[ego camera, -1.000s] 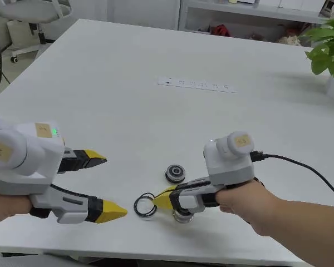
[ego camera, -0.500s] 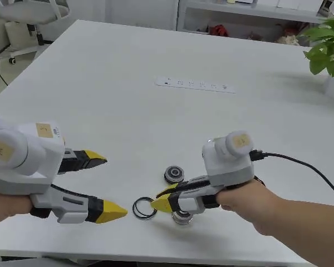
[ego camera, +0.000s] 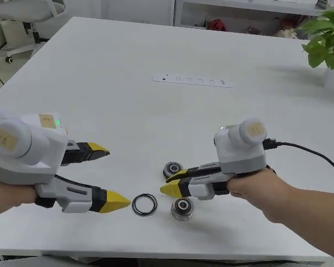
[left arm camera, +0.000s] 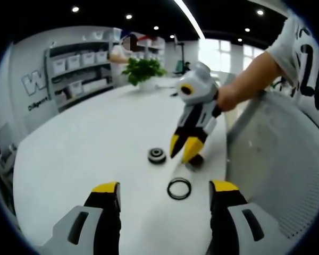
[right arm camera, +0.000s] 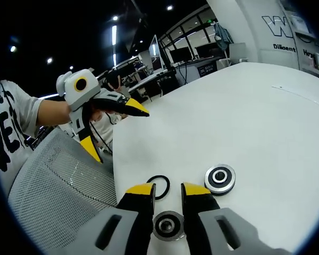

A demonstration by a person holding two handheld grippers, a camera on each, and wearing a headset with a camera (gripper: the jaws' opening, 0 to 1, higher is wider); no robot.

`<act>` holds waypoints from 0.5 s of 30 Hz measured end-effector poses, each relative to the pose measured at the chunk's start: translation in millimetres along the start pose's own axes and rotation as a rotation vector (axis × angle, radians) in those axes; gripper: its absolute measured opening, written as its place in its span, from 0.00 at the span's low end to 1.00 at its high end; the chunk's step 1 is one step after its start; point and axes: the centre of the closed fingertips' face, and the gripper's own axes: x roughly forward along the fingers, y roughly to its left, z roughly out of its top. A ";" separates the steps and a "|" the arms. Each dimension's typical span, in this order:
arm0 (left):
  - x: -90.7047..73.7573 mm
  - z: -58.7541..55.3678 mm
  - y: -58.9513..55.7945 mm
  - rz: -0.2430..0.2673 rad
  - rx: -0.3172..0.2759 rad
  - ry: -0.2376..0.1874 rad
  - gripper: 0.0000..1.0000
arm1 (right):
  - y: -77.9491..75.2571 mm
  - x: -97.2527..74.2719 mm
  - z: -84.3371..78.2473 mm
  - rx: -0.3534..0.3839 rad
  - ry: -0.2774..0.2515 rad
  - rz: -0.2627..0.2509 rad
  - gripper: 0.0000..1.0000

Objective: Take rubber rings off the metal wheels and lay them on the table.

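Rubber ring [ego camera: 145, 204] no. 1 lies flat on white table [ego camera: 156, 117], free of everything, betw. the two grippers. Just beside it, R side in head view, sits bare metal wheel [ego camera: 182, 207], silver, no black band on it.

Second wheel [ego camera: 172, 168] is a bit farther back, black ring on its rim as far as I can tell, so 1 of 2 looks done.

R gripper [ego camera: 171, 183]: jaws parted narrowly, nothing held. Tips hang over the spot betw. the two wheels. Right gripper view has bare wheel [right arm camera: 167, 224] low betw. its jaws, apparently not touching; ring [right arm camera: 158, 187] just past L tip, ringed wheel [right arm camera: 219, 178] past R tip.

L gripper [ego camera: 106, 175]: jaws spread wide, empty, off to the side. Its own view lines the loose ring [left arm camera: 179, 188] up ahead betw. the tips, w/ R gripper [left arm camera: 186, 149] beyond.

Step, my read: changeover from wheel 1 to wheel 2. Next move prob. needs one gripper to pin wheel 2 by its hub/edge, other to nip the band's lip and peel it outward. Wheel is small and could skid or roll on the smooth top, so a steady hold comes first.
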 end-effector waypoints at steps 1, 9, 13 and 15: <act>1.4 1.3 1.3 0.001 -0.002 -0.002 0.69 | -2.3 -2.1 1.8 -0.003 -0.006 -0.006 0.17; 11.8 14.9 8.3 -0.005 0.020 -0.012 0.68 | -21.6 -16.4 14.6 -0.010 -0.048 -0.055 0.17; 17.7 23.8 13.8 -0.007 0.031 -0.019 0.68 | -29.6 -22.2 18.7 -0.015 -0.058 -0.073 0.18; 20.7 27.6 16.7 -0.009 0.035 -0.023 0.68 | -33.9 -24.6 20.1 -0.017 -0.062 -0.082 0.18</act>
